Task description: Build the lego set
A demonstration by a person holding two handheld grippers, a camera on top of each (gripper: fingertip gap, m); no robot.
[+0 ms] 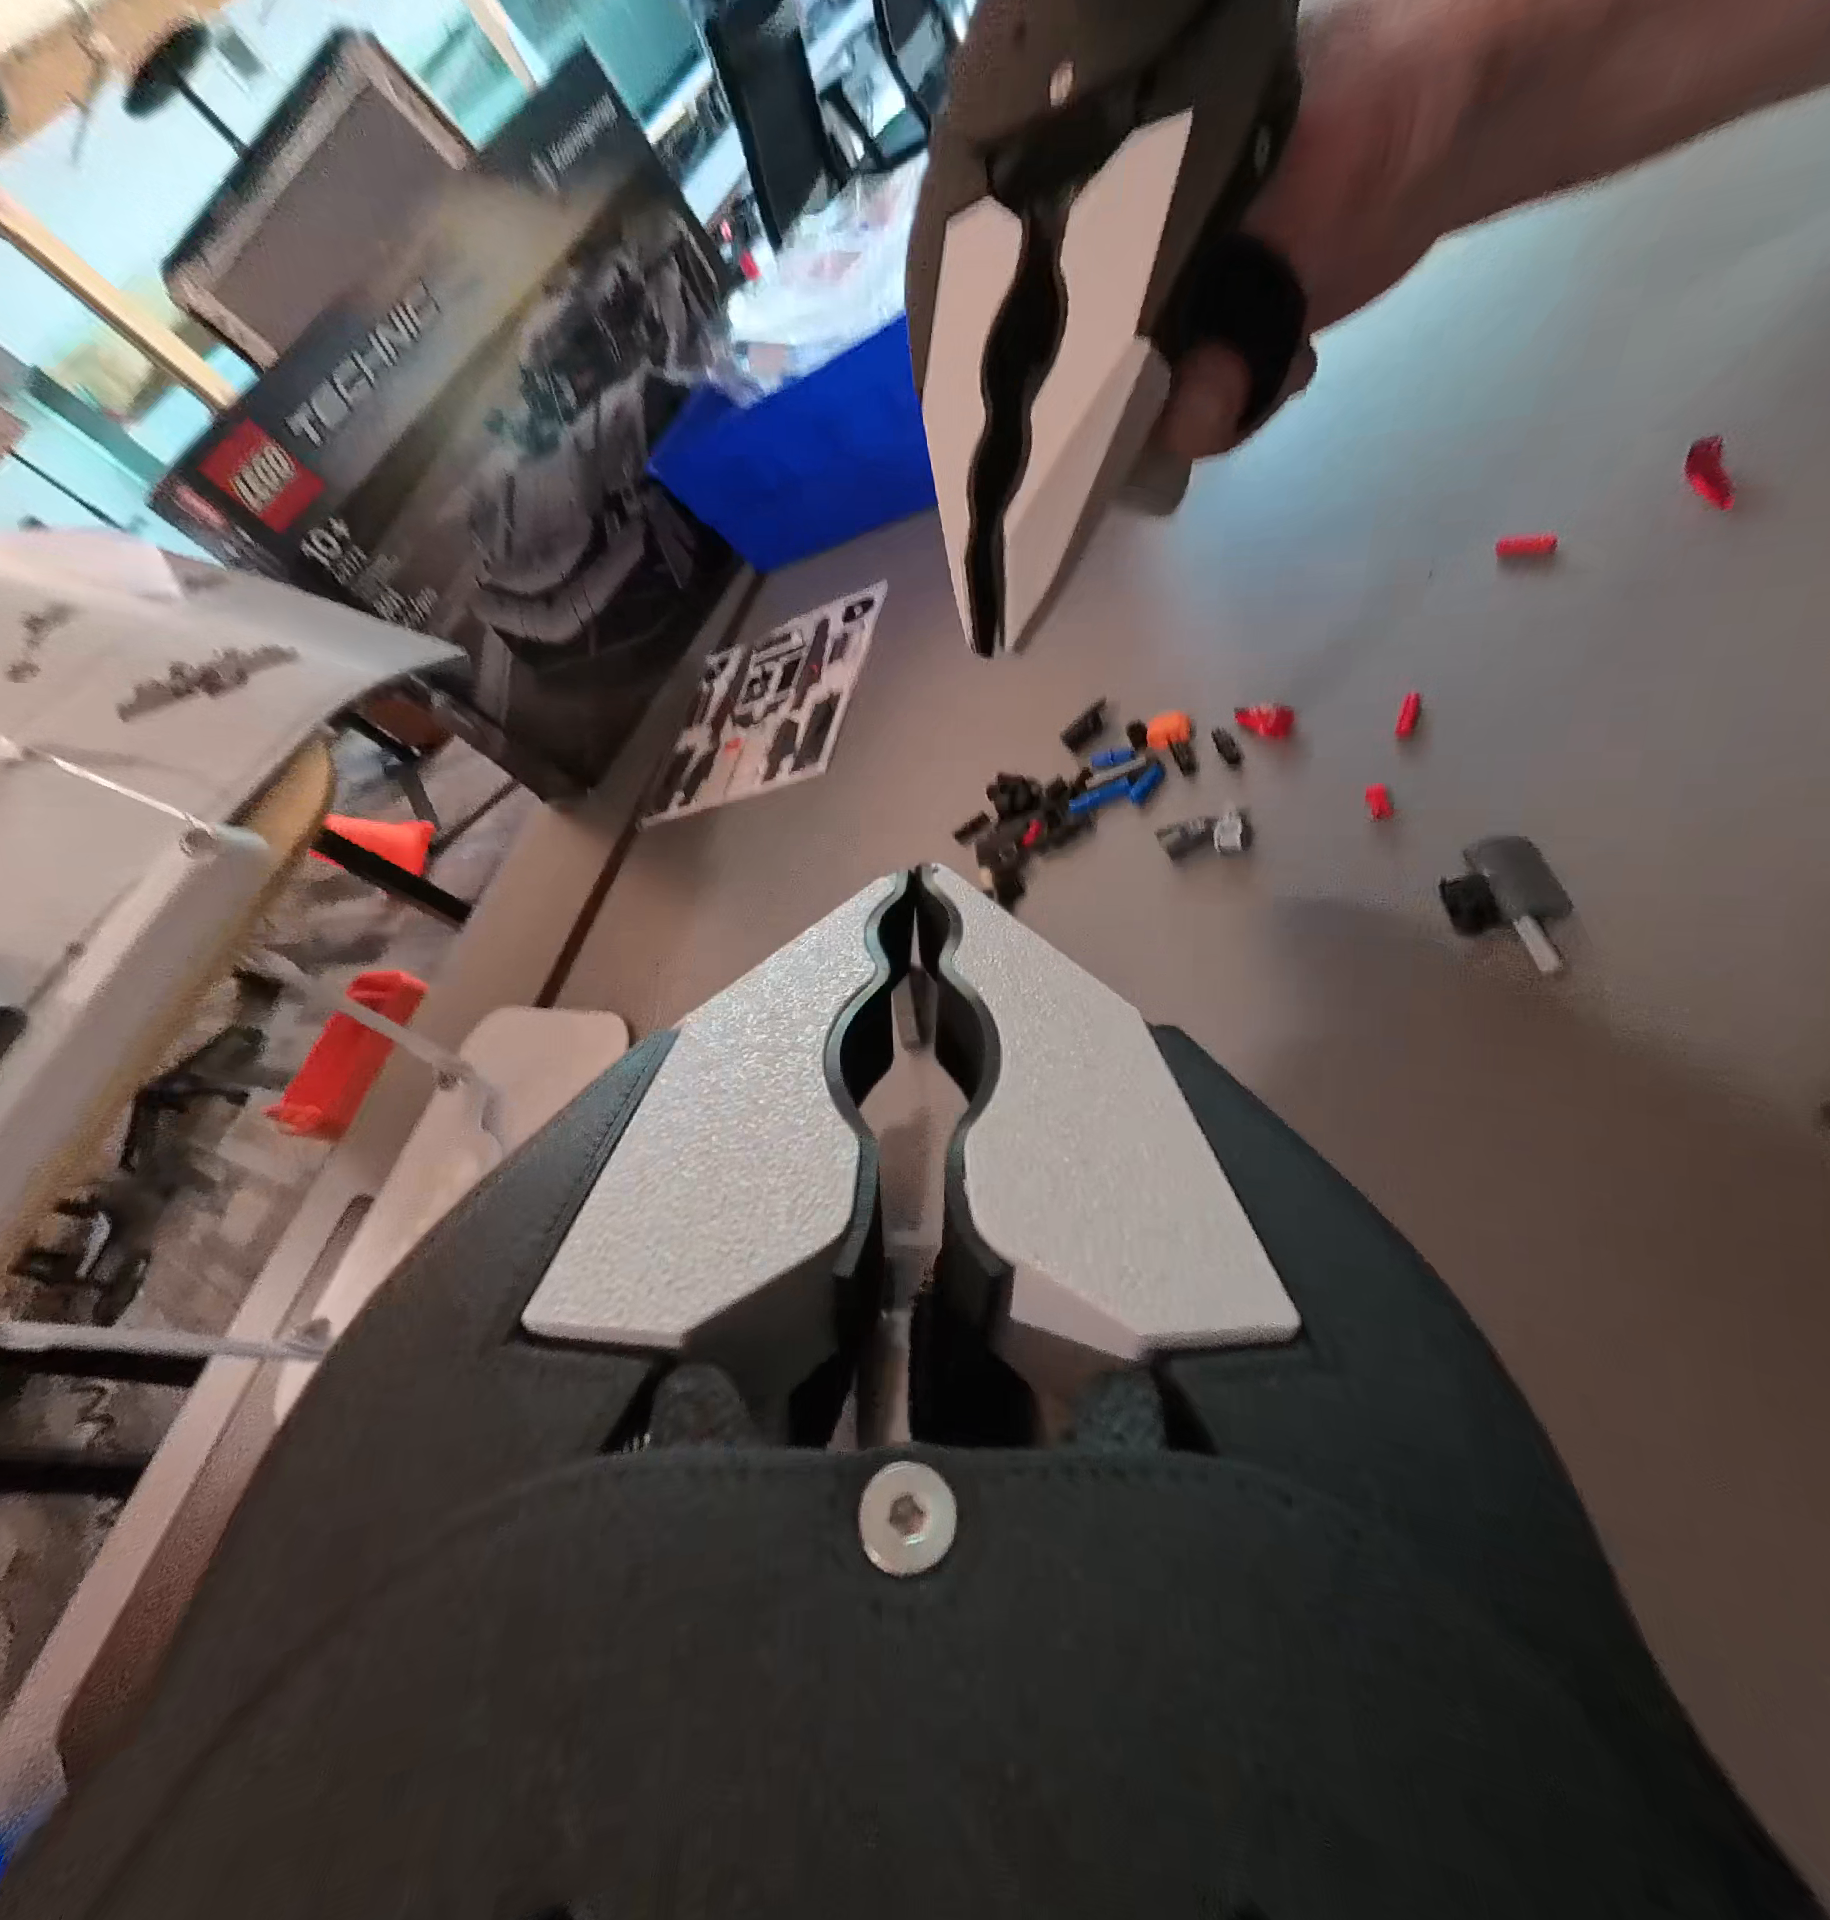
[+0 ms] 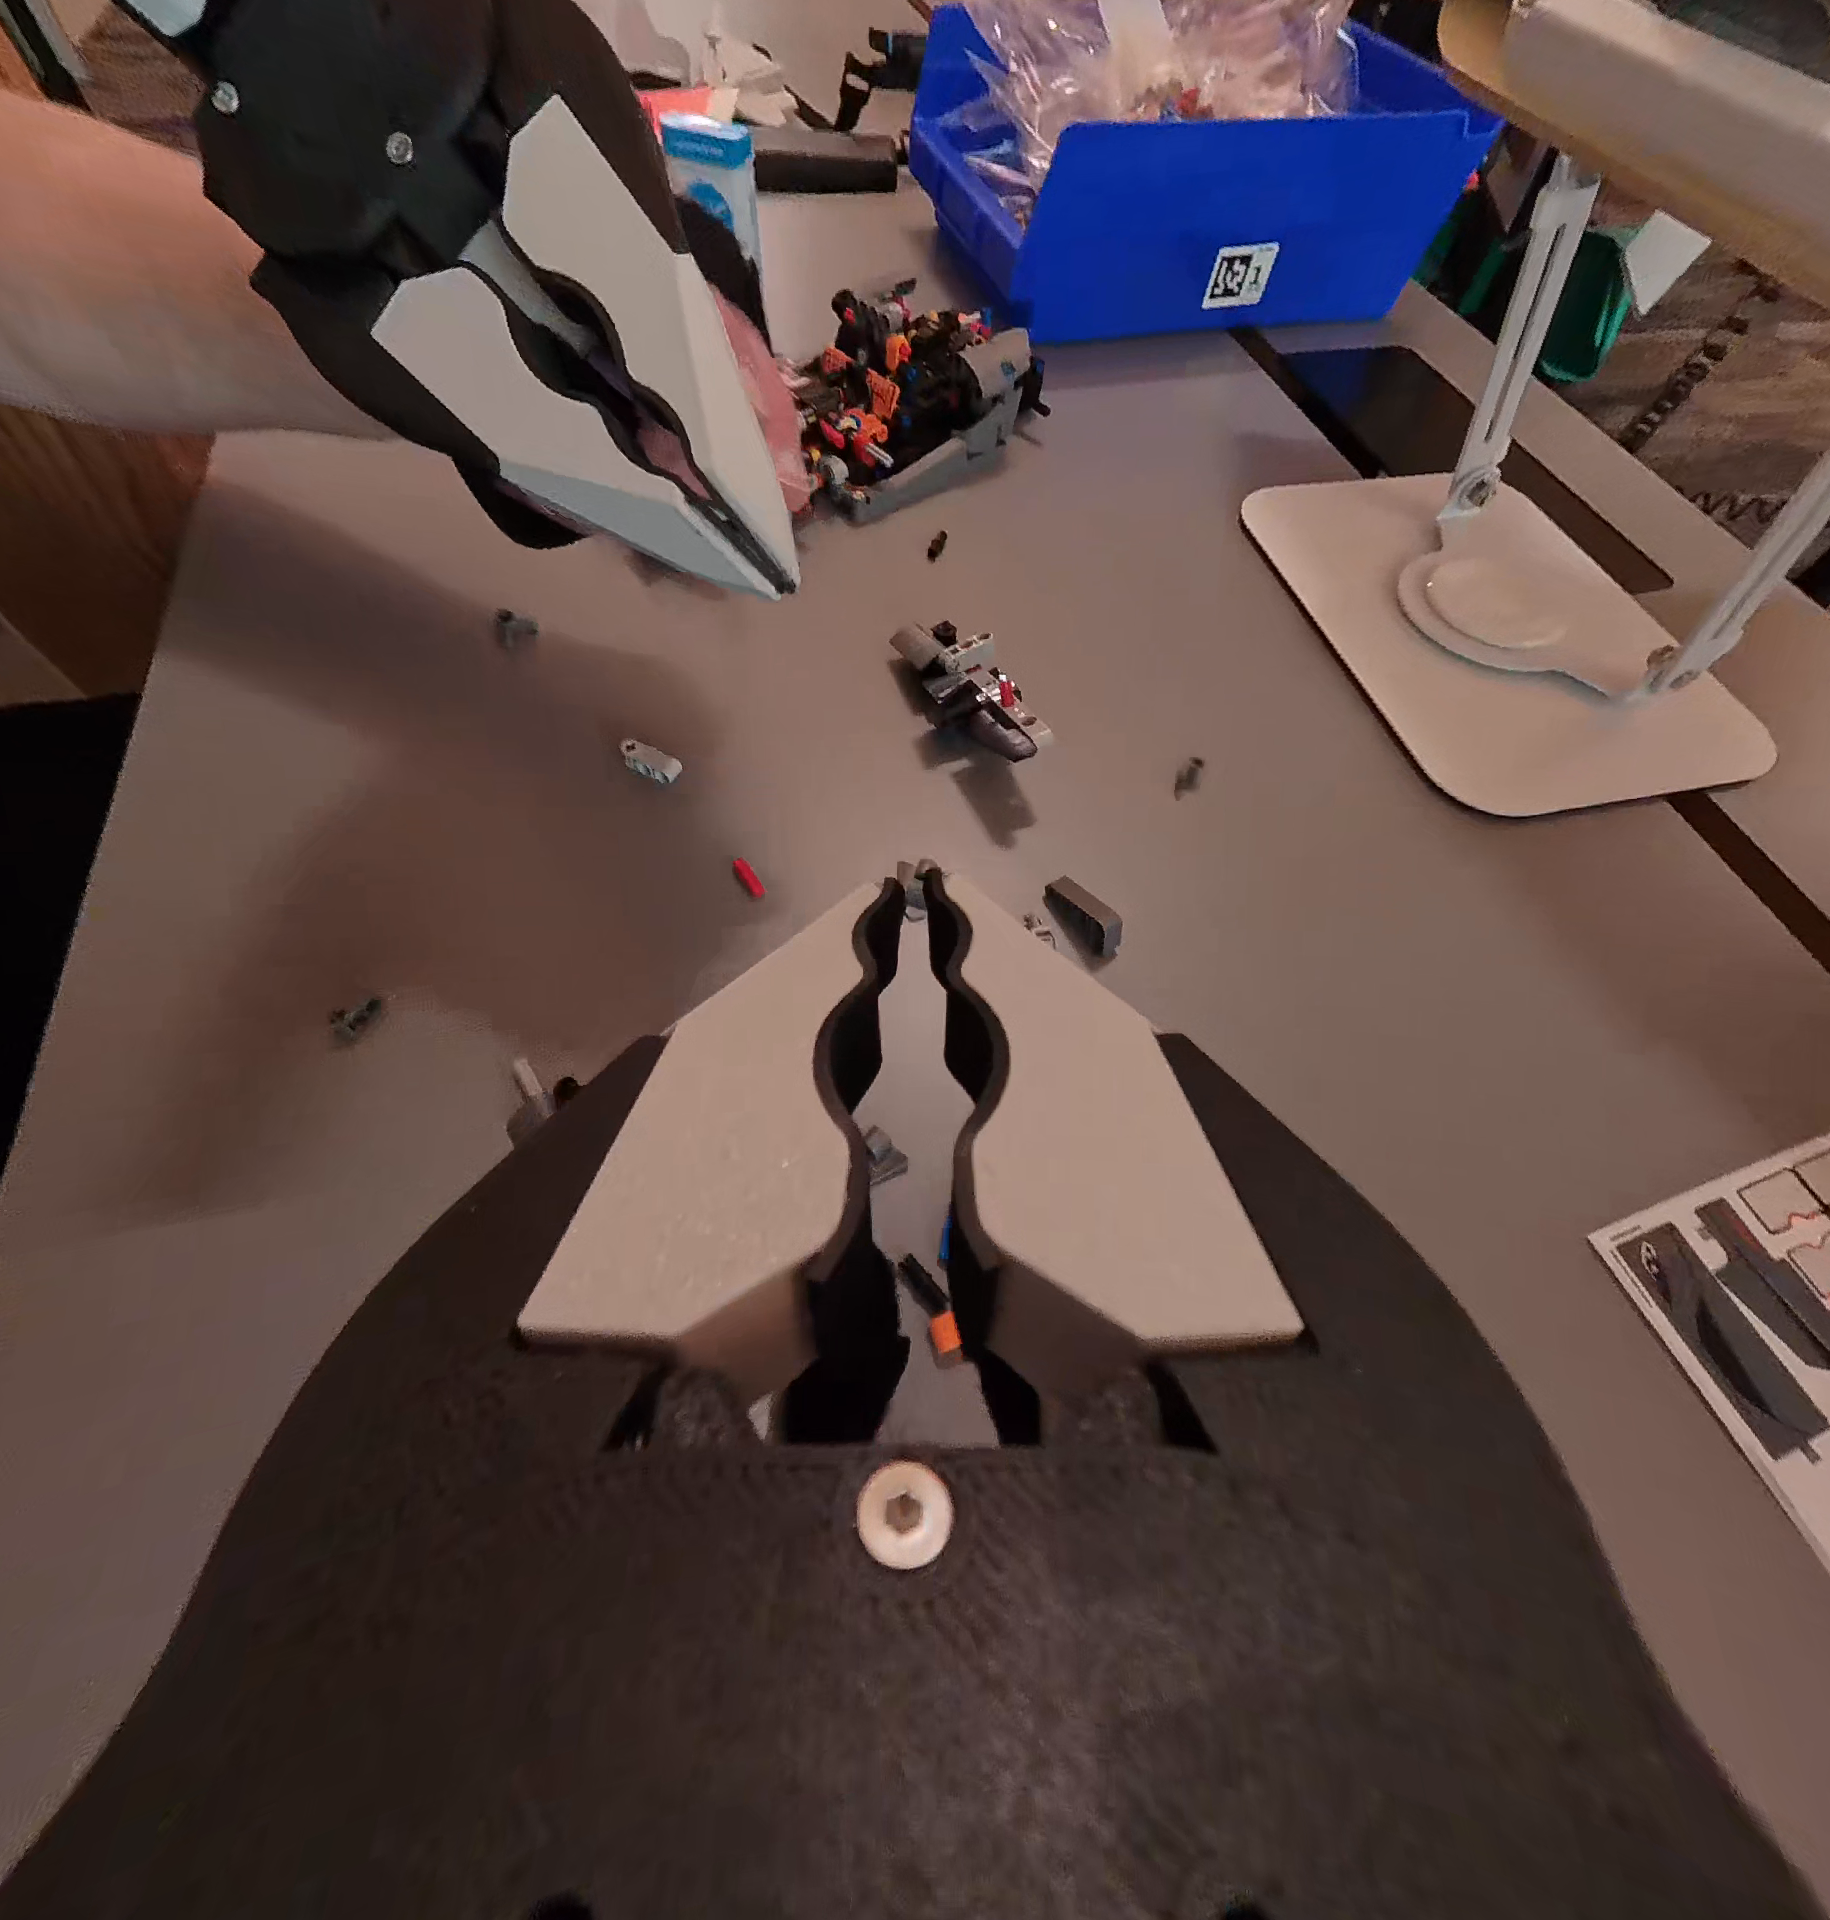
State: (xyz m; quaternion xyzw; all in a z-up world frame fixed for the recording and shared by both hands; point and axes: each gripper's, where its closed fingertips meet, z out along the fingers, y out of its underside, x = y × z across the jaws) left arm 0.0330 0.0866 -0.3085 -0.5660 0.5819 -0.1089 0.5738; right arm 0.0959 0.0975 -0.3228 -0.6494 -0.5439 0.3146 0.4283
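Observation:
In the right wrist view my right gripper [image 2: 916, 883] hangs low over the grey table [image 2: 1306, 1039], its jaws nearly closed on a small grey piece [image 2: 914, 900] at the tips. A small grey and black sub-assembly [image 2: 968, 686] lies just beyond it. A larger black, orange and grey build [image 2: 921, 400] sits farther back. My left gripper [image 2: 786, 587] is shut and raised at the upper left, with nothing seen in it. In the left wrist view my left gripper [image 1: 916, 878] is shut above a pile of loose pieces [image 1: 1087, 779]; the right gripper [image 1: 984, 639] hangs above.
A blue bin [image 2: 1202, 208] of bagged parts stands at the back. A white stand base [image 2: 1493, 644] is at right, a sticker sheet [image 2: 1773, 1299] near right. The set's box [image 1: 454, 468] stands at the table's edge. Red pins [image 1: 1524, 545] and a grey part with an axle [image 1: 1508, 899] lie scattered. Across from one pair of fingers to the other is roughly 8 centimetres.

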